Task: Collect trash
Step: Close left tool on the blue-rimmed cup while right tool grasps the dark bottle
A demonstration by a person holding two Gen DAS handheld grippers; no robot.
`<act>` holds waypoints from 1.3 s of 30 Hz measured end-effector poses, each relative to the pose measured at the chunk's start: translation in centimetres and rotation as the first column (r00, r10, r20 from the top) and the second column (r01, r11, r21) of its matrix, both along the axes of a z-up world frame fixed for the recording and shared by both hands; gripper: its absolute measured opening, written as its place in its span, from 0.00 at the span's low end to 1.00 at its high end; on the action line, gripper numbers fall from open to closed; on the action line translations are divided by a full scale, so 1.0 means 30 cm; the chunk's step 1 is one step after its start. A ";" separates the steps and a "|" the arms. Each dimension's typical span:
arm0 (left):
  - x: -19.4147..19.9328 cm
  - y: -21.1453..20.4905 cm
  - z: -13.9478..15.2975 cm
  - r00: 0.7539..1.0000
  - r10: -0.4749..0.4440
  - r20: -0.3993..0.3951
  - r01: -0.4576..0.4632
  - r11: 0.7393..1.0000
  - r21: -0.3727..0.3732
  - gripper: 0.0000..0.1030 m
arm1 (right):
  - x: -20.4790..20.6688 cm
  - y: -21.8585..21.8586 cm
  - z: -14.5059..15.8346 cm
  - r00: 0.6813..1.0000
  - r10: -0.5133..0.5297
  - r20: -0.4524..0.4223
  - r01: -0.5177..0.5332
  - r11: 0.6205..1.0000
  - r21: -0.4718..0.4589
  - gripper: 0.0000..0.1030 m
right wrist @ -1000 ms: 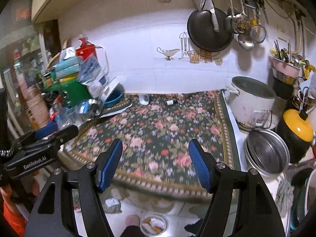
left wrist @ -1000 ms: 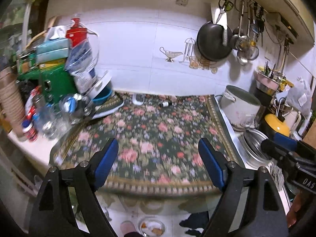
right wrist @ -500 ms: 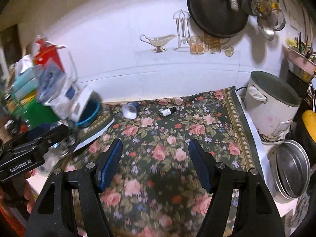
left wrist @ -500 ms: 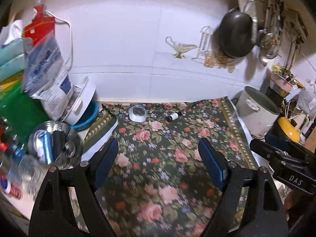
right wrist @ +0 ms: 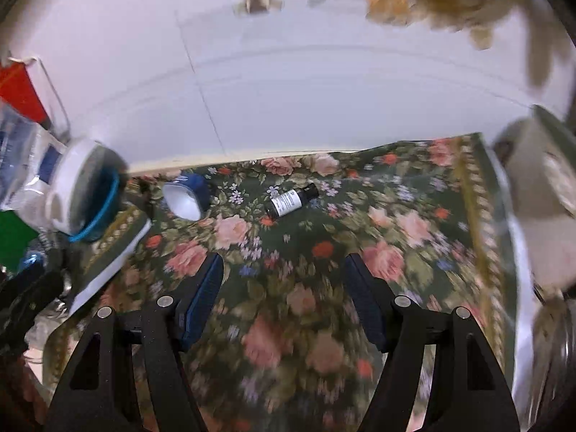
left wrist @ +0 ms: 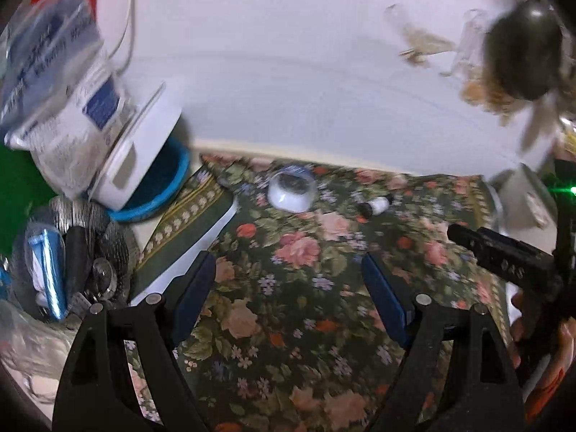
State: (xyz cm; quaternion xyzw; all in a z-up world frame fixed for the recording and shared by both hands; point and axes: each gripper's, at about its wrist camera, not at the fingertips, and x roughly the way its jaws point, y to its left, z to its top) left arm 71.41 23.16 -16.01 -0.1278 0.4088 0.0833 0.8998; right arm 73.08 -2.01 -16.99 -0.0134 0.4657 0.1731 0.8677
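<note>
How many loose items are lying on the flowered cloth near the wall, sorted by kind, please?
Cups lying on their side: 1, the blue and white cup.
Small bottles lying down: 1, the dark bottle with a white label.
Total: 2, both untouched on the flowered cloth.

Home kitchen, cluttered desk.
White tiled wall (right wrist: 288, 82); floral cloth (right wrist: 324, 237) over the desk; dark hanging pan (left wrist: 522, 54), blurred; probably a rice cooker (right wrist: 540, 194) at right.

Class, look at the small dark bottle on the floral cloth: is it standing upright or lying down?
Lying down: the small dark bottle rests on its side, label up, on the floral cloth.
</note>
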 end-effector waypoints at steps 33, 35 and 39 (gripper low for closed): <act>0.621 -0.047 -0.435 0.997 -0.032 -0.071 0.028 0.998 -0.063 0.32 | 0.241 -0.033 -0.321 0.974 -0.085 -0.211 0.083 0.996 -0.021 0.25; 0.629 -0.042 -0.443 0.997 -0.044 -0.070 0.038 0.996 -0.085 0.20 | 0.203 -0.083 -0.295 0.976 -0.086 -0.201 0.085 0.996 -0.018 0.25; 0.598 -0.052 -0.417 0.996 -0.063 -0.058 0.059 0.996 -0.074 0.03 | 0.139 -0.133 -0.241 0.981 -0.080 -0.175 0.080 0.997 -0.004 0.25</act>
